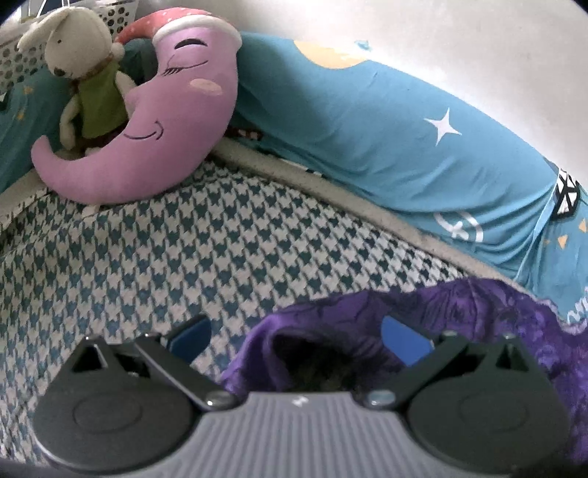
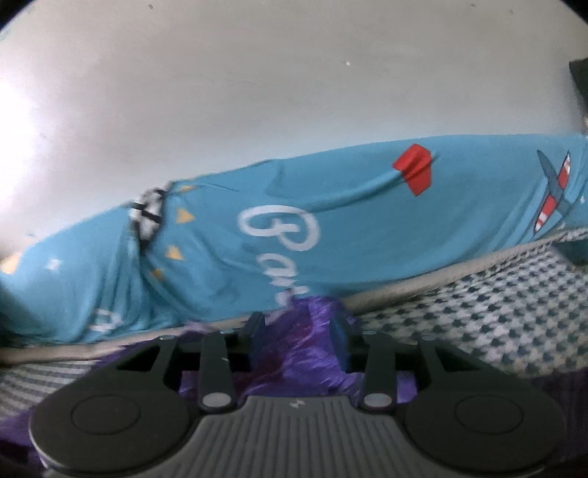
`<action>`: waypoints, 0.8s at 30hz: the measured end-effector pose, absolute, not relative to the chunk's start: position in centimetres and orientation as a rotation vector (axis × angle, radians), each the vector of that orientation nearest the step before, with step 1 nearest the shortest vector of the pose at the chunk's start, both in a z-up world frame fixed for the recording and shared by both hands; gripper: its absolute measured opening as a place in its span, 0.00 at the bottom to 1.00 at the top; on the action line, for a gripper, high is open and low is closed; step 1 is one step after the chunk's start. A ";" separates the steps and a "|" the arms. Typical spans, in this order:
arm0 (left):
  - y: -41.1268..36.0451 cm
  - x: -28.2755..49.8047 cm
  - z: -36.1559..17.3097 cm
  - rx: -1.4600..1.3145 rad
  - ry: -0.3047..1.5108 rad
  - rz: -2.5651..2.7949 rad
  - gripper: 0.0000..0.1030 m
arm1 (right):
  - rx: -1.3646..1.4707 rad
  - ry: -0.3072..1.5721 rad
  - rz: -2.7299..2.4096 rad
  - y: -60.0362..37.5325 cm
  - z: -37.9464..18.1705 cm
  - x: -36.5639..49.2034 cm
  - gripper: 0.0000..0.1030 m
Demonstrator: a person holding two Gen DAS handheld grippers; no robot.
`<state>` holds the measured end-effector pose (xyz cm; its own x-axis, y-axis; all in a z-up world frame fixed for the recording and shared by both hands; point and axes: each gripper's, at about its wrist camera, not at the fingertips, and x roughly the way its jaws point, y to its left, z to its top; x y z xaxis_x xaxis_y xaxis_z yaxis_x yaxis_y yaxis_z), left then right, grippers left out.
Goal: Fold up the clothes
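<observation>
Bedsheet (image 1: 191, 235) in blue-and-white houndstooth covers the whole work surface you're on; in the right wrist view it shows again to the right (image 2: 488, 305). Plain pale wall (image 2: 257, 92) behind. Along the wall runs a long teal cover (image 1: 367, 121) printed with stars, lumpy over whatever is under it; in the right wrist view it carries white script and a red patch (image 2: 301, 206). A pale piping edge (image 1: 330, 180) separates it from the sheet.

Back left: purple moon pillow (image 1: 176, 121) with a pink cap, leaning on the teal cover, and a white plush rabbit (image 1: 81, 70) in a green top propped against it. White perforated basket (image 1: 110, 14) behind them, top corner only, contents not visible.

Purple garment (image 1: 459, 323) lies bunched at the near right of the sheet, up against the piping edge.

Your left gripper (image 1: 299, 336) has its jaws wide apart, blue pads clear; garment sits between them toward the right pad, nothing pinched. Your right gripper (image 2: 299, 340) has jaws partly apart with purple fabric (image 2: 294, 353) bulging between them; can't tell if the pads actually press it, view is blurred.

Open sheet stretches left and centre, free for laying cloth flat.
</observation>
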<state>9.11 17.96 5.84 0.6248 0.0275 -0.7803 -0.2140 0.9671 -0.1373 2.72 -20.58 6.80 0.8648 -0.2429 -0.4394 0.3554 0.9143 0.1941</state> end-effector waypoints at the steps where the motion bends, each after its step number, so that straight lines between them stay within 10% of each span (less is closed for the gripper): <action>1: 18.2 8.8 5.8 -0.227 0.891 0.138 1.00 | 0.300 0.417 -0.295 -20.1 7.1 1.8 0.40; 24: 22.2 3.2 2.5 -0.206 0.998 0.071 1.00 | 0.354 0.550 -0.090 -11.0 6.1 -7.5 0.50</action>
<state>3.15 22.21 2.53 0.5415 -0.0345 -0.8400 -0.1535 0.9783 -0.1392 -7.50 -11.02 6.07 0.8505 0.0105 -0.5259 0.1771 0.9357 0.3051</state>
